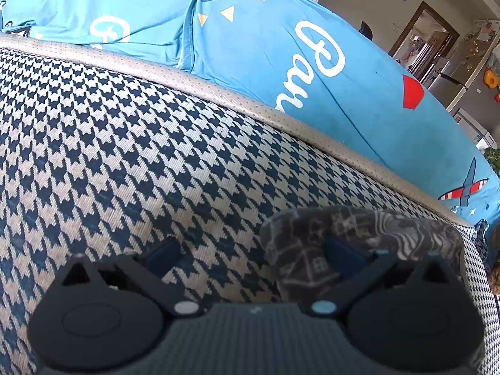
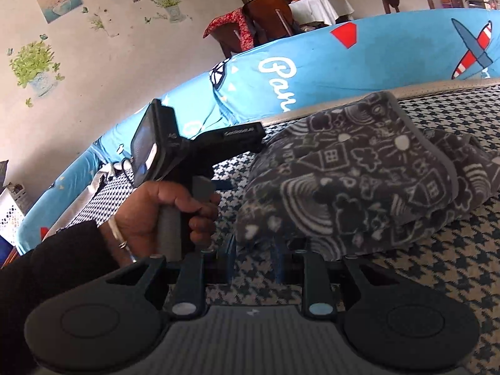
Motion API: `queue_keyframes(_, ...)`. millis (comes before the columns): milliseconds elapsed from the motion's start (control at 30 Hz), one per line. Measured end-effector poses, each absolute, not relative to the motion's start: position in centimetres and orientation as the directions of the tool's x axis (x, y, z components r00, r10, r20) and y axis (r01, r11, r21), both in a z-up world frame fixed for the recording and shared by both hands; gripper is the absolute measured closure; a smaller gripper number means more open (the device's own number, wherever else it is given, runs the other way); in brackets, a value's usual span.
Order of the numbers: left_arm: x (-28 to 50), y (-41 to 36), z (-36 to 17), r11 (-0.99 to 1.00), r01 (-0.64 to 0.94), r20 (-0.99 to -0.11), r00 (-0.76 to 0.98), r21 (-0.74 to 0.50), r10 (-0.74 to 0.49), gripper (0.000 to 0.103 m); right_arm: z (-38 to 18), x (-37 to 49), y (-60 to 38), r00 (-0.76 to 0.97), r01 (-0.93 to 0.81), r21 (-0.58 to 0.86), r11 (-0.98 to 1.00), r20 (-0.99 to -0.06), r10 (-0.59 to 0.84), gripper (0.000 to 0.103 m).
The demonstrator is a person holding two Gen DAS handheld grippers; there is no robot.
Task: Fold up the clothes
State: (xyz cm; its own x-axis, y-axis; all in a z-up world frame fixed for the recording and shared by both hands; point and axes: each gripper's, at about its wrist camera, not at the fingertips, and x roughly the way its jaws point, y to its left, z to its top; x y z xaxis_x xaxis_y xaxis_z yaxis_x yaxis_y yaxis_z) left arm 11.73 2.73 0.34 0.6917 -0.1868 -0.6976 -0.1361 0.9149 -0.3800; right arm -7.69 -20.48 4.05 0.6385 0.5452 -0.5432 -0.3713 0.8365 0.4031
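In the right wrist view a bunched garment (image 2: 359, 181) lay on a mat (image 2: 437, 265) at centre right, a sofa (image 2: 390, 56) behind it, a hand (image 2: 162, 215) at left, and chairs (image 2: 256, 25) at the top.

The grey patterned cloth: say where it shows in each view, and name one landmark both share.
Left wrist: the grey patterned cloth is at lower right, draped over the left gripper's right finger.
Right wrist: it fills the centre right, a rumpled heap running down to the right gripper.
Shared landmark: the blue cover with white script, behind the houndstooth mat.
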Motion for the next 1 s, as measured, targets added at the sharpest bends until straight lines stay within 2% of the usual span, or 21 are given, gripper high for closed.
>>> queue_keyframes(200, 11.7, 2.7, 0.3, 0.915, -0.139, -0.698, 0.692, -0.378, -0.183, 0.000, 3.3, -7.8, -18.4, 0.629, -0.373, 0.397, 0.839, -0.556, 0.543, 0.078)
queue_keyframes(600, 11.5, 2.7, -0.1, 0.916, -0.137, -0.699, 0.691, -0.376, -0.184, 0.000, 2.3, -6.6, -16.0, 0.684, -0.278, 0.327, 0.903, -0.593, 0.425, 0.078)
queue_keyframes(767, 11.6, 2.9, -0.2, 0.918, -0.127, -0.698, 0.691, -0.375, -0.190, 0.000, 2.3, -6.9, -16.0, 0.701, -0.305, 0.306, 0.902, -0.569, 0.430, 0.089)
queue_keyframes(1000, 11.9, 2.6, -0.7, 0.934, -0.108, -0.702, 0.691, -0.340, -0.176, 0.000, 2.3, -8.2, -17.1, 0.675, -0.395, 0.271, 0.878, -0.562, 0.478, 0.095)
